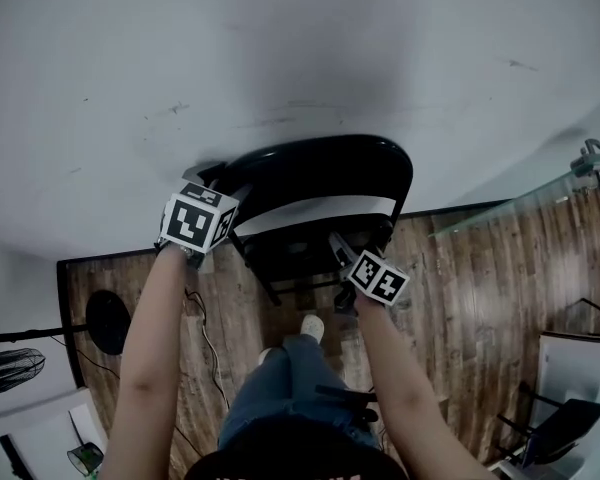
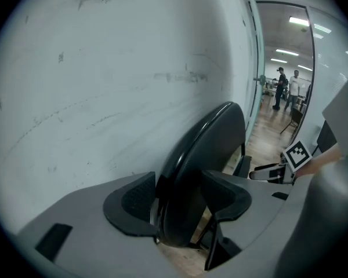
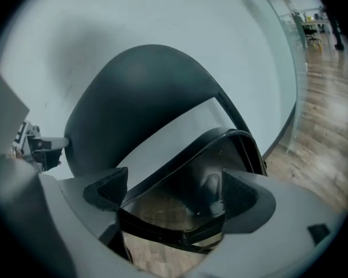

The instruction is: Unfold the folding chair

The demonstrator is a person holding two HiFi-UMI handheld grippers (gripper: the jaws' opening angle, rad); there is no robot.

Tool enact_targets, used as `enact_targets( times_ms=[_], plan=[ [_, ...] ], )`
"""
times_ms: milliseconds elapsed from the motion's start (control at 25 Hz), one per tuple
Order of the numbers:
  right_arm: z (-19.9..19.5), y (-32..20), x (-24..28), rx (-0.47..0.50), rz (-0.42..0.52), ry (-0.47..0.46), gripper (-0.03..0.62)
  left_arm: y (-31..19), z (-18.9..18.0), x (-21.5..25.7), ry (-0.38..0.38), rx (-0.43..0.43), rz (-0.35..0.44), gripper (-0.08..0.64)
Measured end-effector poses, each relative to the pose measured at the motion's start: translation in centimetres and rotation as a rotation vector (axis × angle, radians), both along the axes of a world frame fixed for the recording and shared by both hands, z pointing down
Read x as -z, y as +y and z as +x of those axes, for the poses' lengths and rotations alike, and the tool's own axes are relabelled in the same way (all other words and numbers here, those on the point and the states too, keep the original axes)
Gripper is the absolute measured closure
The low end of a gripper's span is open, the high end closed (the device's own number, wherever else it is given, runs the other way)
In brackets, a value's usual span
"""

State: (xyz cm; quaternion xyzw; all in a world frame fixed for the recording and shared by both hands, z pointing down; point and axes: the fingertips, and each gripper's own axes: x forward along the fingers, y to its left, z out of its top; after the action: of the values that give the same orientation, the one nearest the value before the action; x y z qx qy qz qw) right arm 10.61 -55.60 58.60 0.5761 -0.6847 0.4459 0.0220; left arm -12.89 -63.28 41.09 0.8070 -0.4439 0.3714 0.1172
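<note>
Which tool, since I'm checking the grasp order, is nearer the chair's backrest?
Left. The left tool is clamped on the backrest at its side edge; the right tool, jaws apart, is lower, at the folded seat.

Ahead of the left gripper [image 2: 180, 201] stands a scuffed white wall [image 2: 104, 68]; wood floor [image 1: 480, 298] below (glass partition [image 1: 525, 193] to its right).

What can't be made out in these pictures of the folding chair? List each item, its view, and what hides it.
- Folding chair legs, head view: mostly hidden beneath the chair itself.
- Fan, head view: cut off by the left edge.
- Two people, left gripper view: too small for detail.
- Chair's lower frame, right gripper view: hidden behind the right tool.
</note>
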Motion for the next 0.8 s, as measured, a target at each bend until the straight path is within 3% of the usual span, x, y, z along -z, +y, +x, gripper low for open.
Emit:
enact_targets(
  times_ms=[280,480,800],
  plan=[
    [-1.2,-3.0,-1.3,-0.048,-0.017,-0.062,0.355,-0.2,-0.1,-0.1,-0.016,0.029,0.030,0.318],
    [-1.8,-4.3,-2.2,-0.129,-0.079,-0.166,0.411,-0.2,0.0,-0.1,-0.015,0.037,0.049,0.318],
    [-1.7,-4.0,-2.0,-0.182,-0.072,-0.149,0.431,-0.1,0.0,-0.1,-0.027,0.053,0.076,0.319]
  ],
)
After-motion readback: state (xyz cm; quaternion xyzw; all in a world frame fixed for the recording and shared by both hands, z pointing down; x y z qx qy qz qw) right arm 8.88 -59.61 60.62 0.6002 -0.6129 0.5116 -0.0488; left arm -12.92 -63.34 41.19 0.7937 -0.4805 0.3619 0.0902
